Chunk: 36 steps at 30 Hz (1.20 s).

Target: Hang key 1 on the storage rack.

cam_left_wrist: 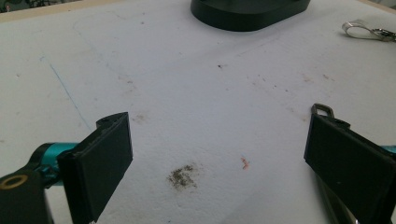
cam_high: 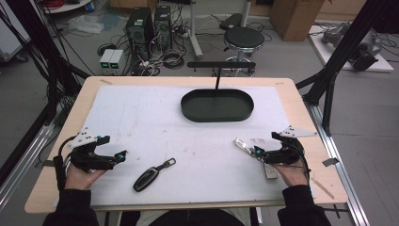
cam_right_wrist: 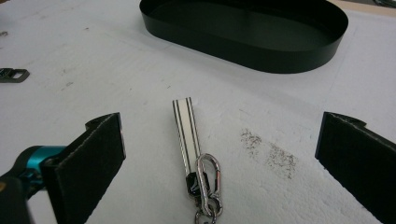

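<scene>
A black car key fob (cam_high: 147, 179) with a metal loop (cam_high: 169, 163) lies near the table's front edge. My left gripper (cam_high: 124, 155) stands open just left of it. In the left gripper view the loop (cam_left_wrist: 323, 110) peeks out behind the right jaw, with bare mat between the fingertips (cam_left_wrist: 219, 163). A white striped strap with a silver carabiner (cam_high: 244, 145) lies at the right. My right gripper (cam_high: 256, 151) is open around it, so the strap (cam_right_wrist: 187, 133) and carabiner (cam_right_wrist: 208, 179) sit between the jaws. A black oval tray (cam_high: 216, 117) stands empty at the middle back.
A white mat (cam_high: 155, 117) covers the wooden table. A small silver item (cam_high: 269, 172) lies under my right gripper. A black stand (cam_high: 219, 70) rises behind the tray. Beyond the table are a stool (cam_high: 243, 38), computer towers (cam_high: 140, 26) and cables on the floor.
</scene>
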### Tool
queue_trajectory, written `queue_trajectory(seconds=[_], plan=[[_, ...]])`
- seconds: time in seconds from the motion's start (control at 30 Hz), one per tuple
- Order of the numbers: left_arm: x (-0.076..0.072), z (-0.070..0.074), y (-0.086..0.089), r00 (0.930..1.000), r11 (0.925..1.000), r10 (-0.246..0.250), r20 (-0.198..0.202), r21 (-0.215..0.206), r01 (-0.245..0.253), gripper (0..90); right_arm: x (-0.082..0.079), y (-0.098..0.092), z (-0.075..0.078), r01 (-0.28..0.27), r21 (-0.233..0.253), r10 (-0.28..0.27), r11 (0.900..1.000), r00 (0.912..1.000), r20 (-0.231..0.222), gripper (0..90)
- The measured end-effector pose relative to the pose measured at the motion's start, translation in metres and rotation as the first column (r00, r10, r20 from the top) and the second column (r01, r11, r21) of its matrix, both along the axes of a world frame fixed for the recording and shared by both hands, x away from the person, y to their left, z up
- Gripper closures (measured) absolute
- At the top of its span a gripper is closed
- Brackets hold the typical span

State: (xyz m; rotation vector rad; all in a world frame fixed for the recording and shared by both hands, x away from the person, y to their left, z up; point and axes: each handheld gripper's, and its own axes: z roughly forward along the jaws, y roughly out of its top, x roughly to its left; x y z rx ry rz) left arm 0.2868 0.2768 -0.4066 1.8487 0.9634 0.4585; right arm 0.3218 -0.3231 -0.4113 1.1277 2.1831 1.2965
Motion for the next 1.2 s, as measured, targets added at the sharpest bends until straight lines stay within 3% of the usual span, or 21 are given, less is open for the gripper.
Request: queue_trajectory(seconds=[0.2, 0.73, 1.2], plan=[[0.0, 0.0, -0.001, 1.0, 1.0, -0.005, -0.003, 0.0, 0.005, 8.3, 0.001, 0.002, -0.002, -0.01, -0.014, 0.01, 1.0, 0.9997, -0.021, 0.8], [-0.001, 0.0, -0.003, 0.9998, 0.9999, -0.008, -0.019, 0.013, 0.008, 8.3, 0.002, 0.001, -0.003, 0.007, -0.009, -0.007, 1.0, 0.9998, -0.02, 0.7], [-0.001, 0.009, -0.023, 0.9985, 0.9977, -0.051, -0.021, 0.045, 0.052, 8.2, 0.002, 0.004, -0.003, 0.011, -0.022, -0.012, 1.0, 0.9998, -0.018, 0.7]])
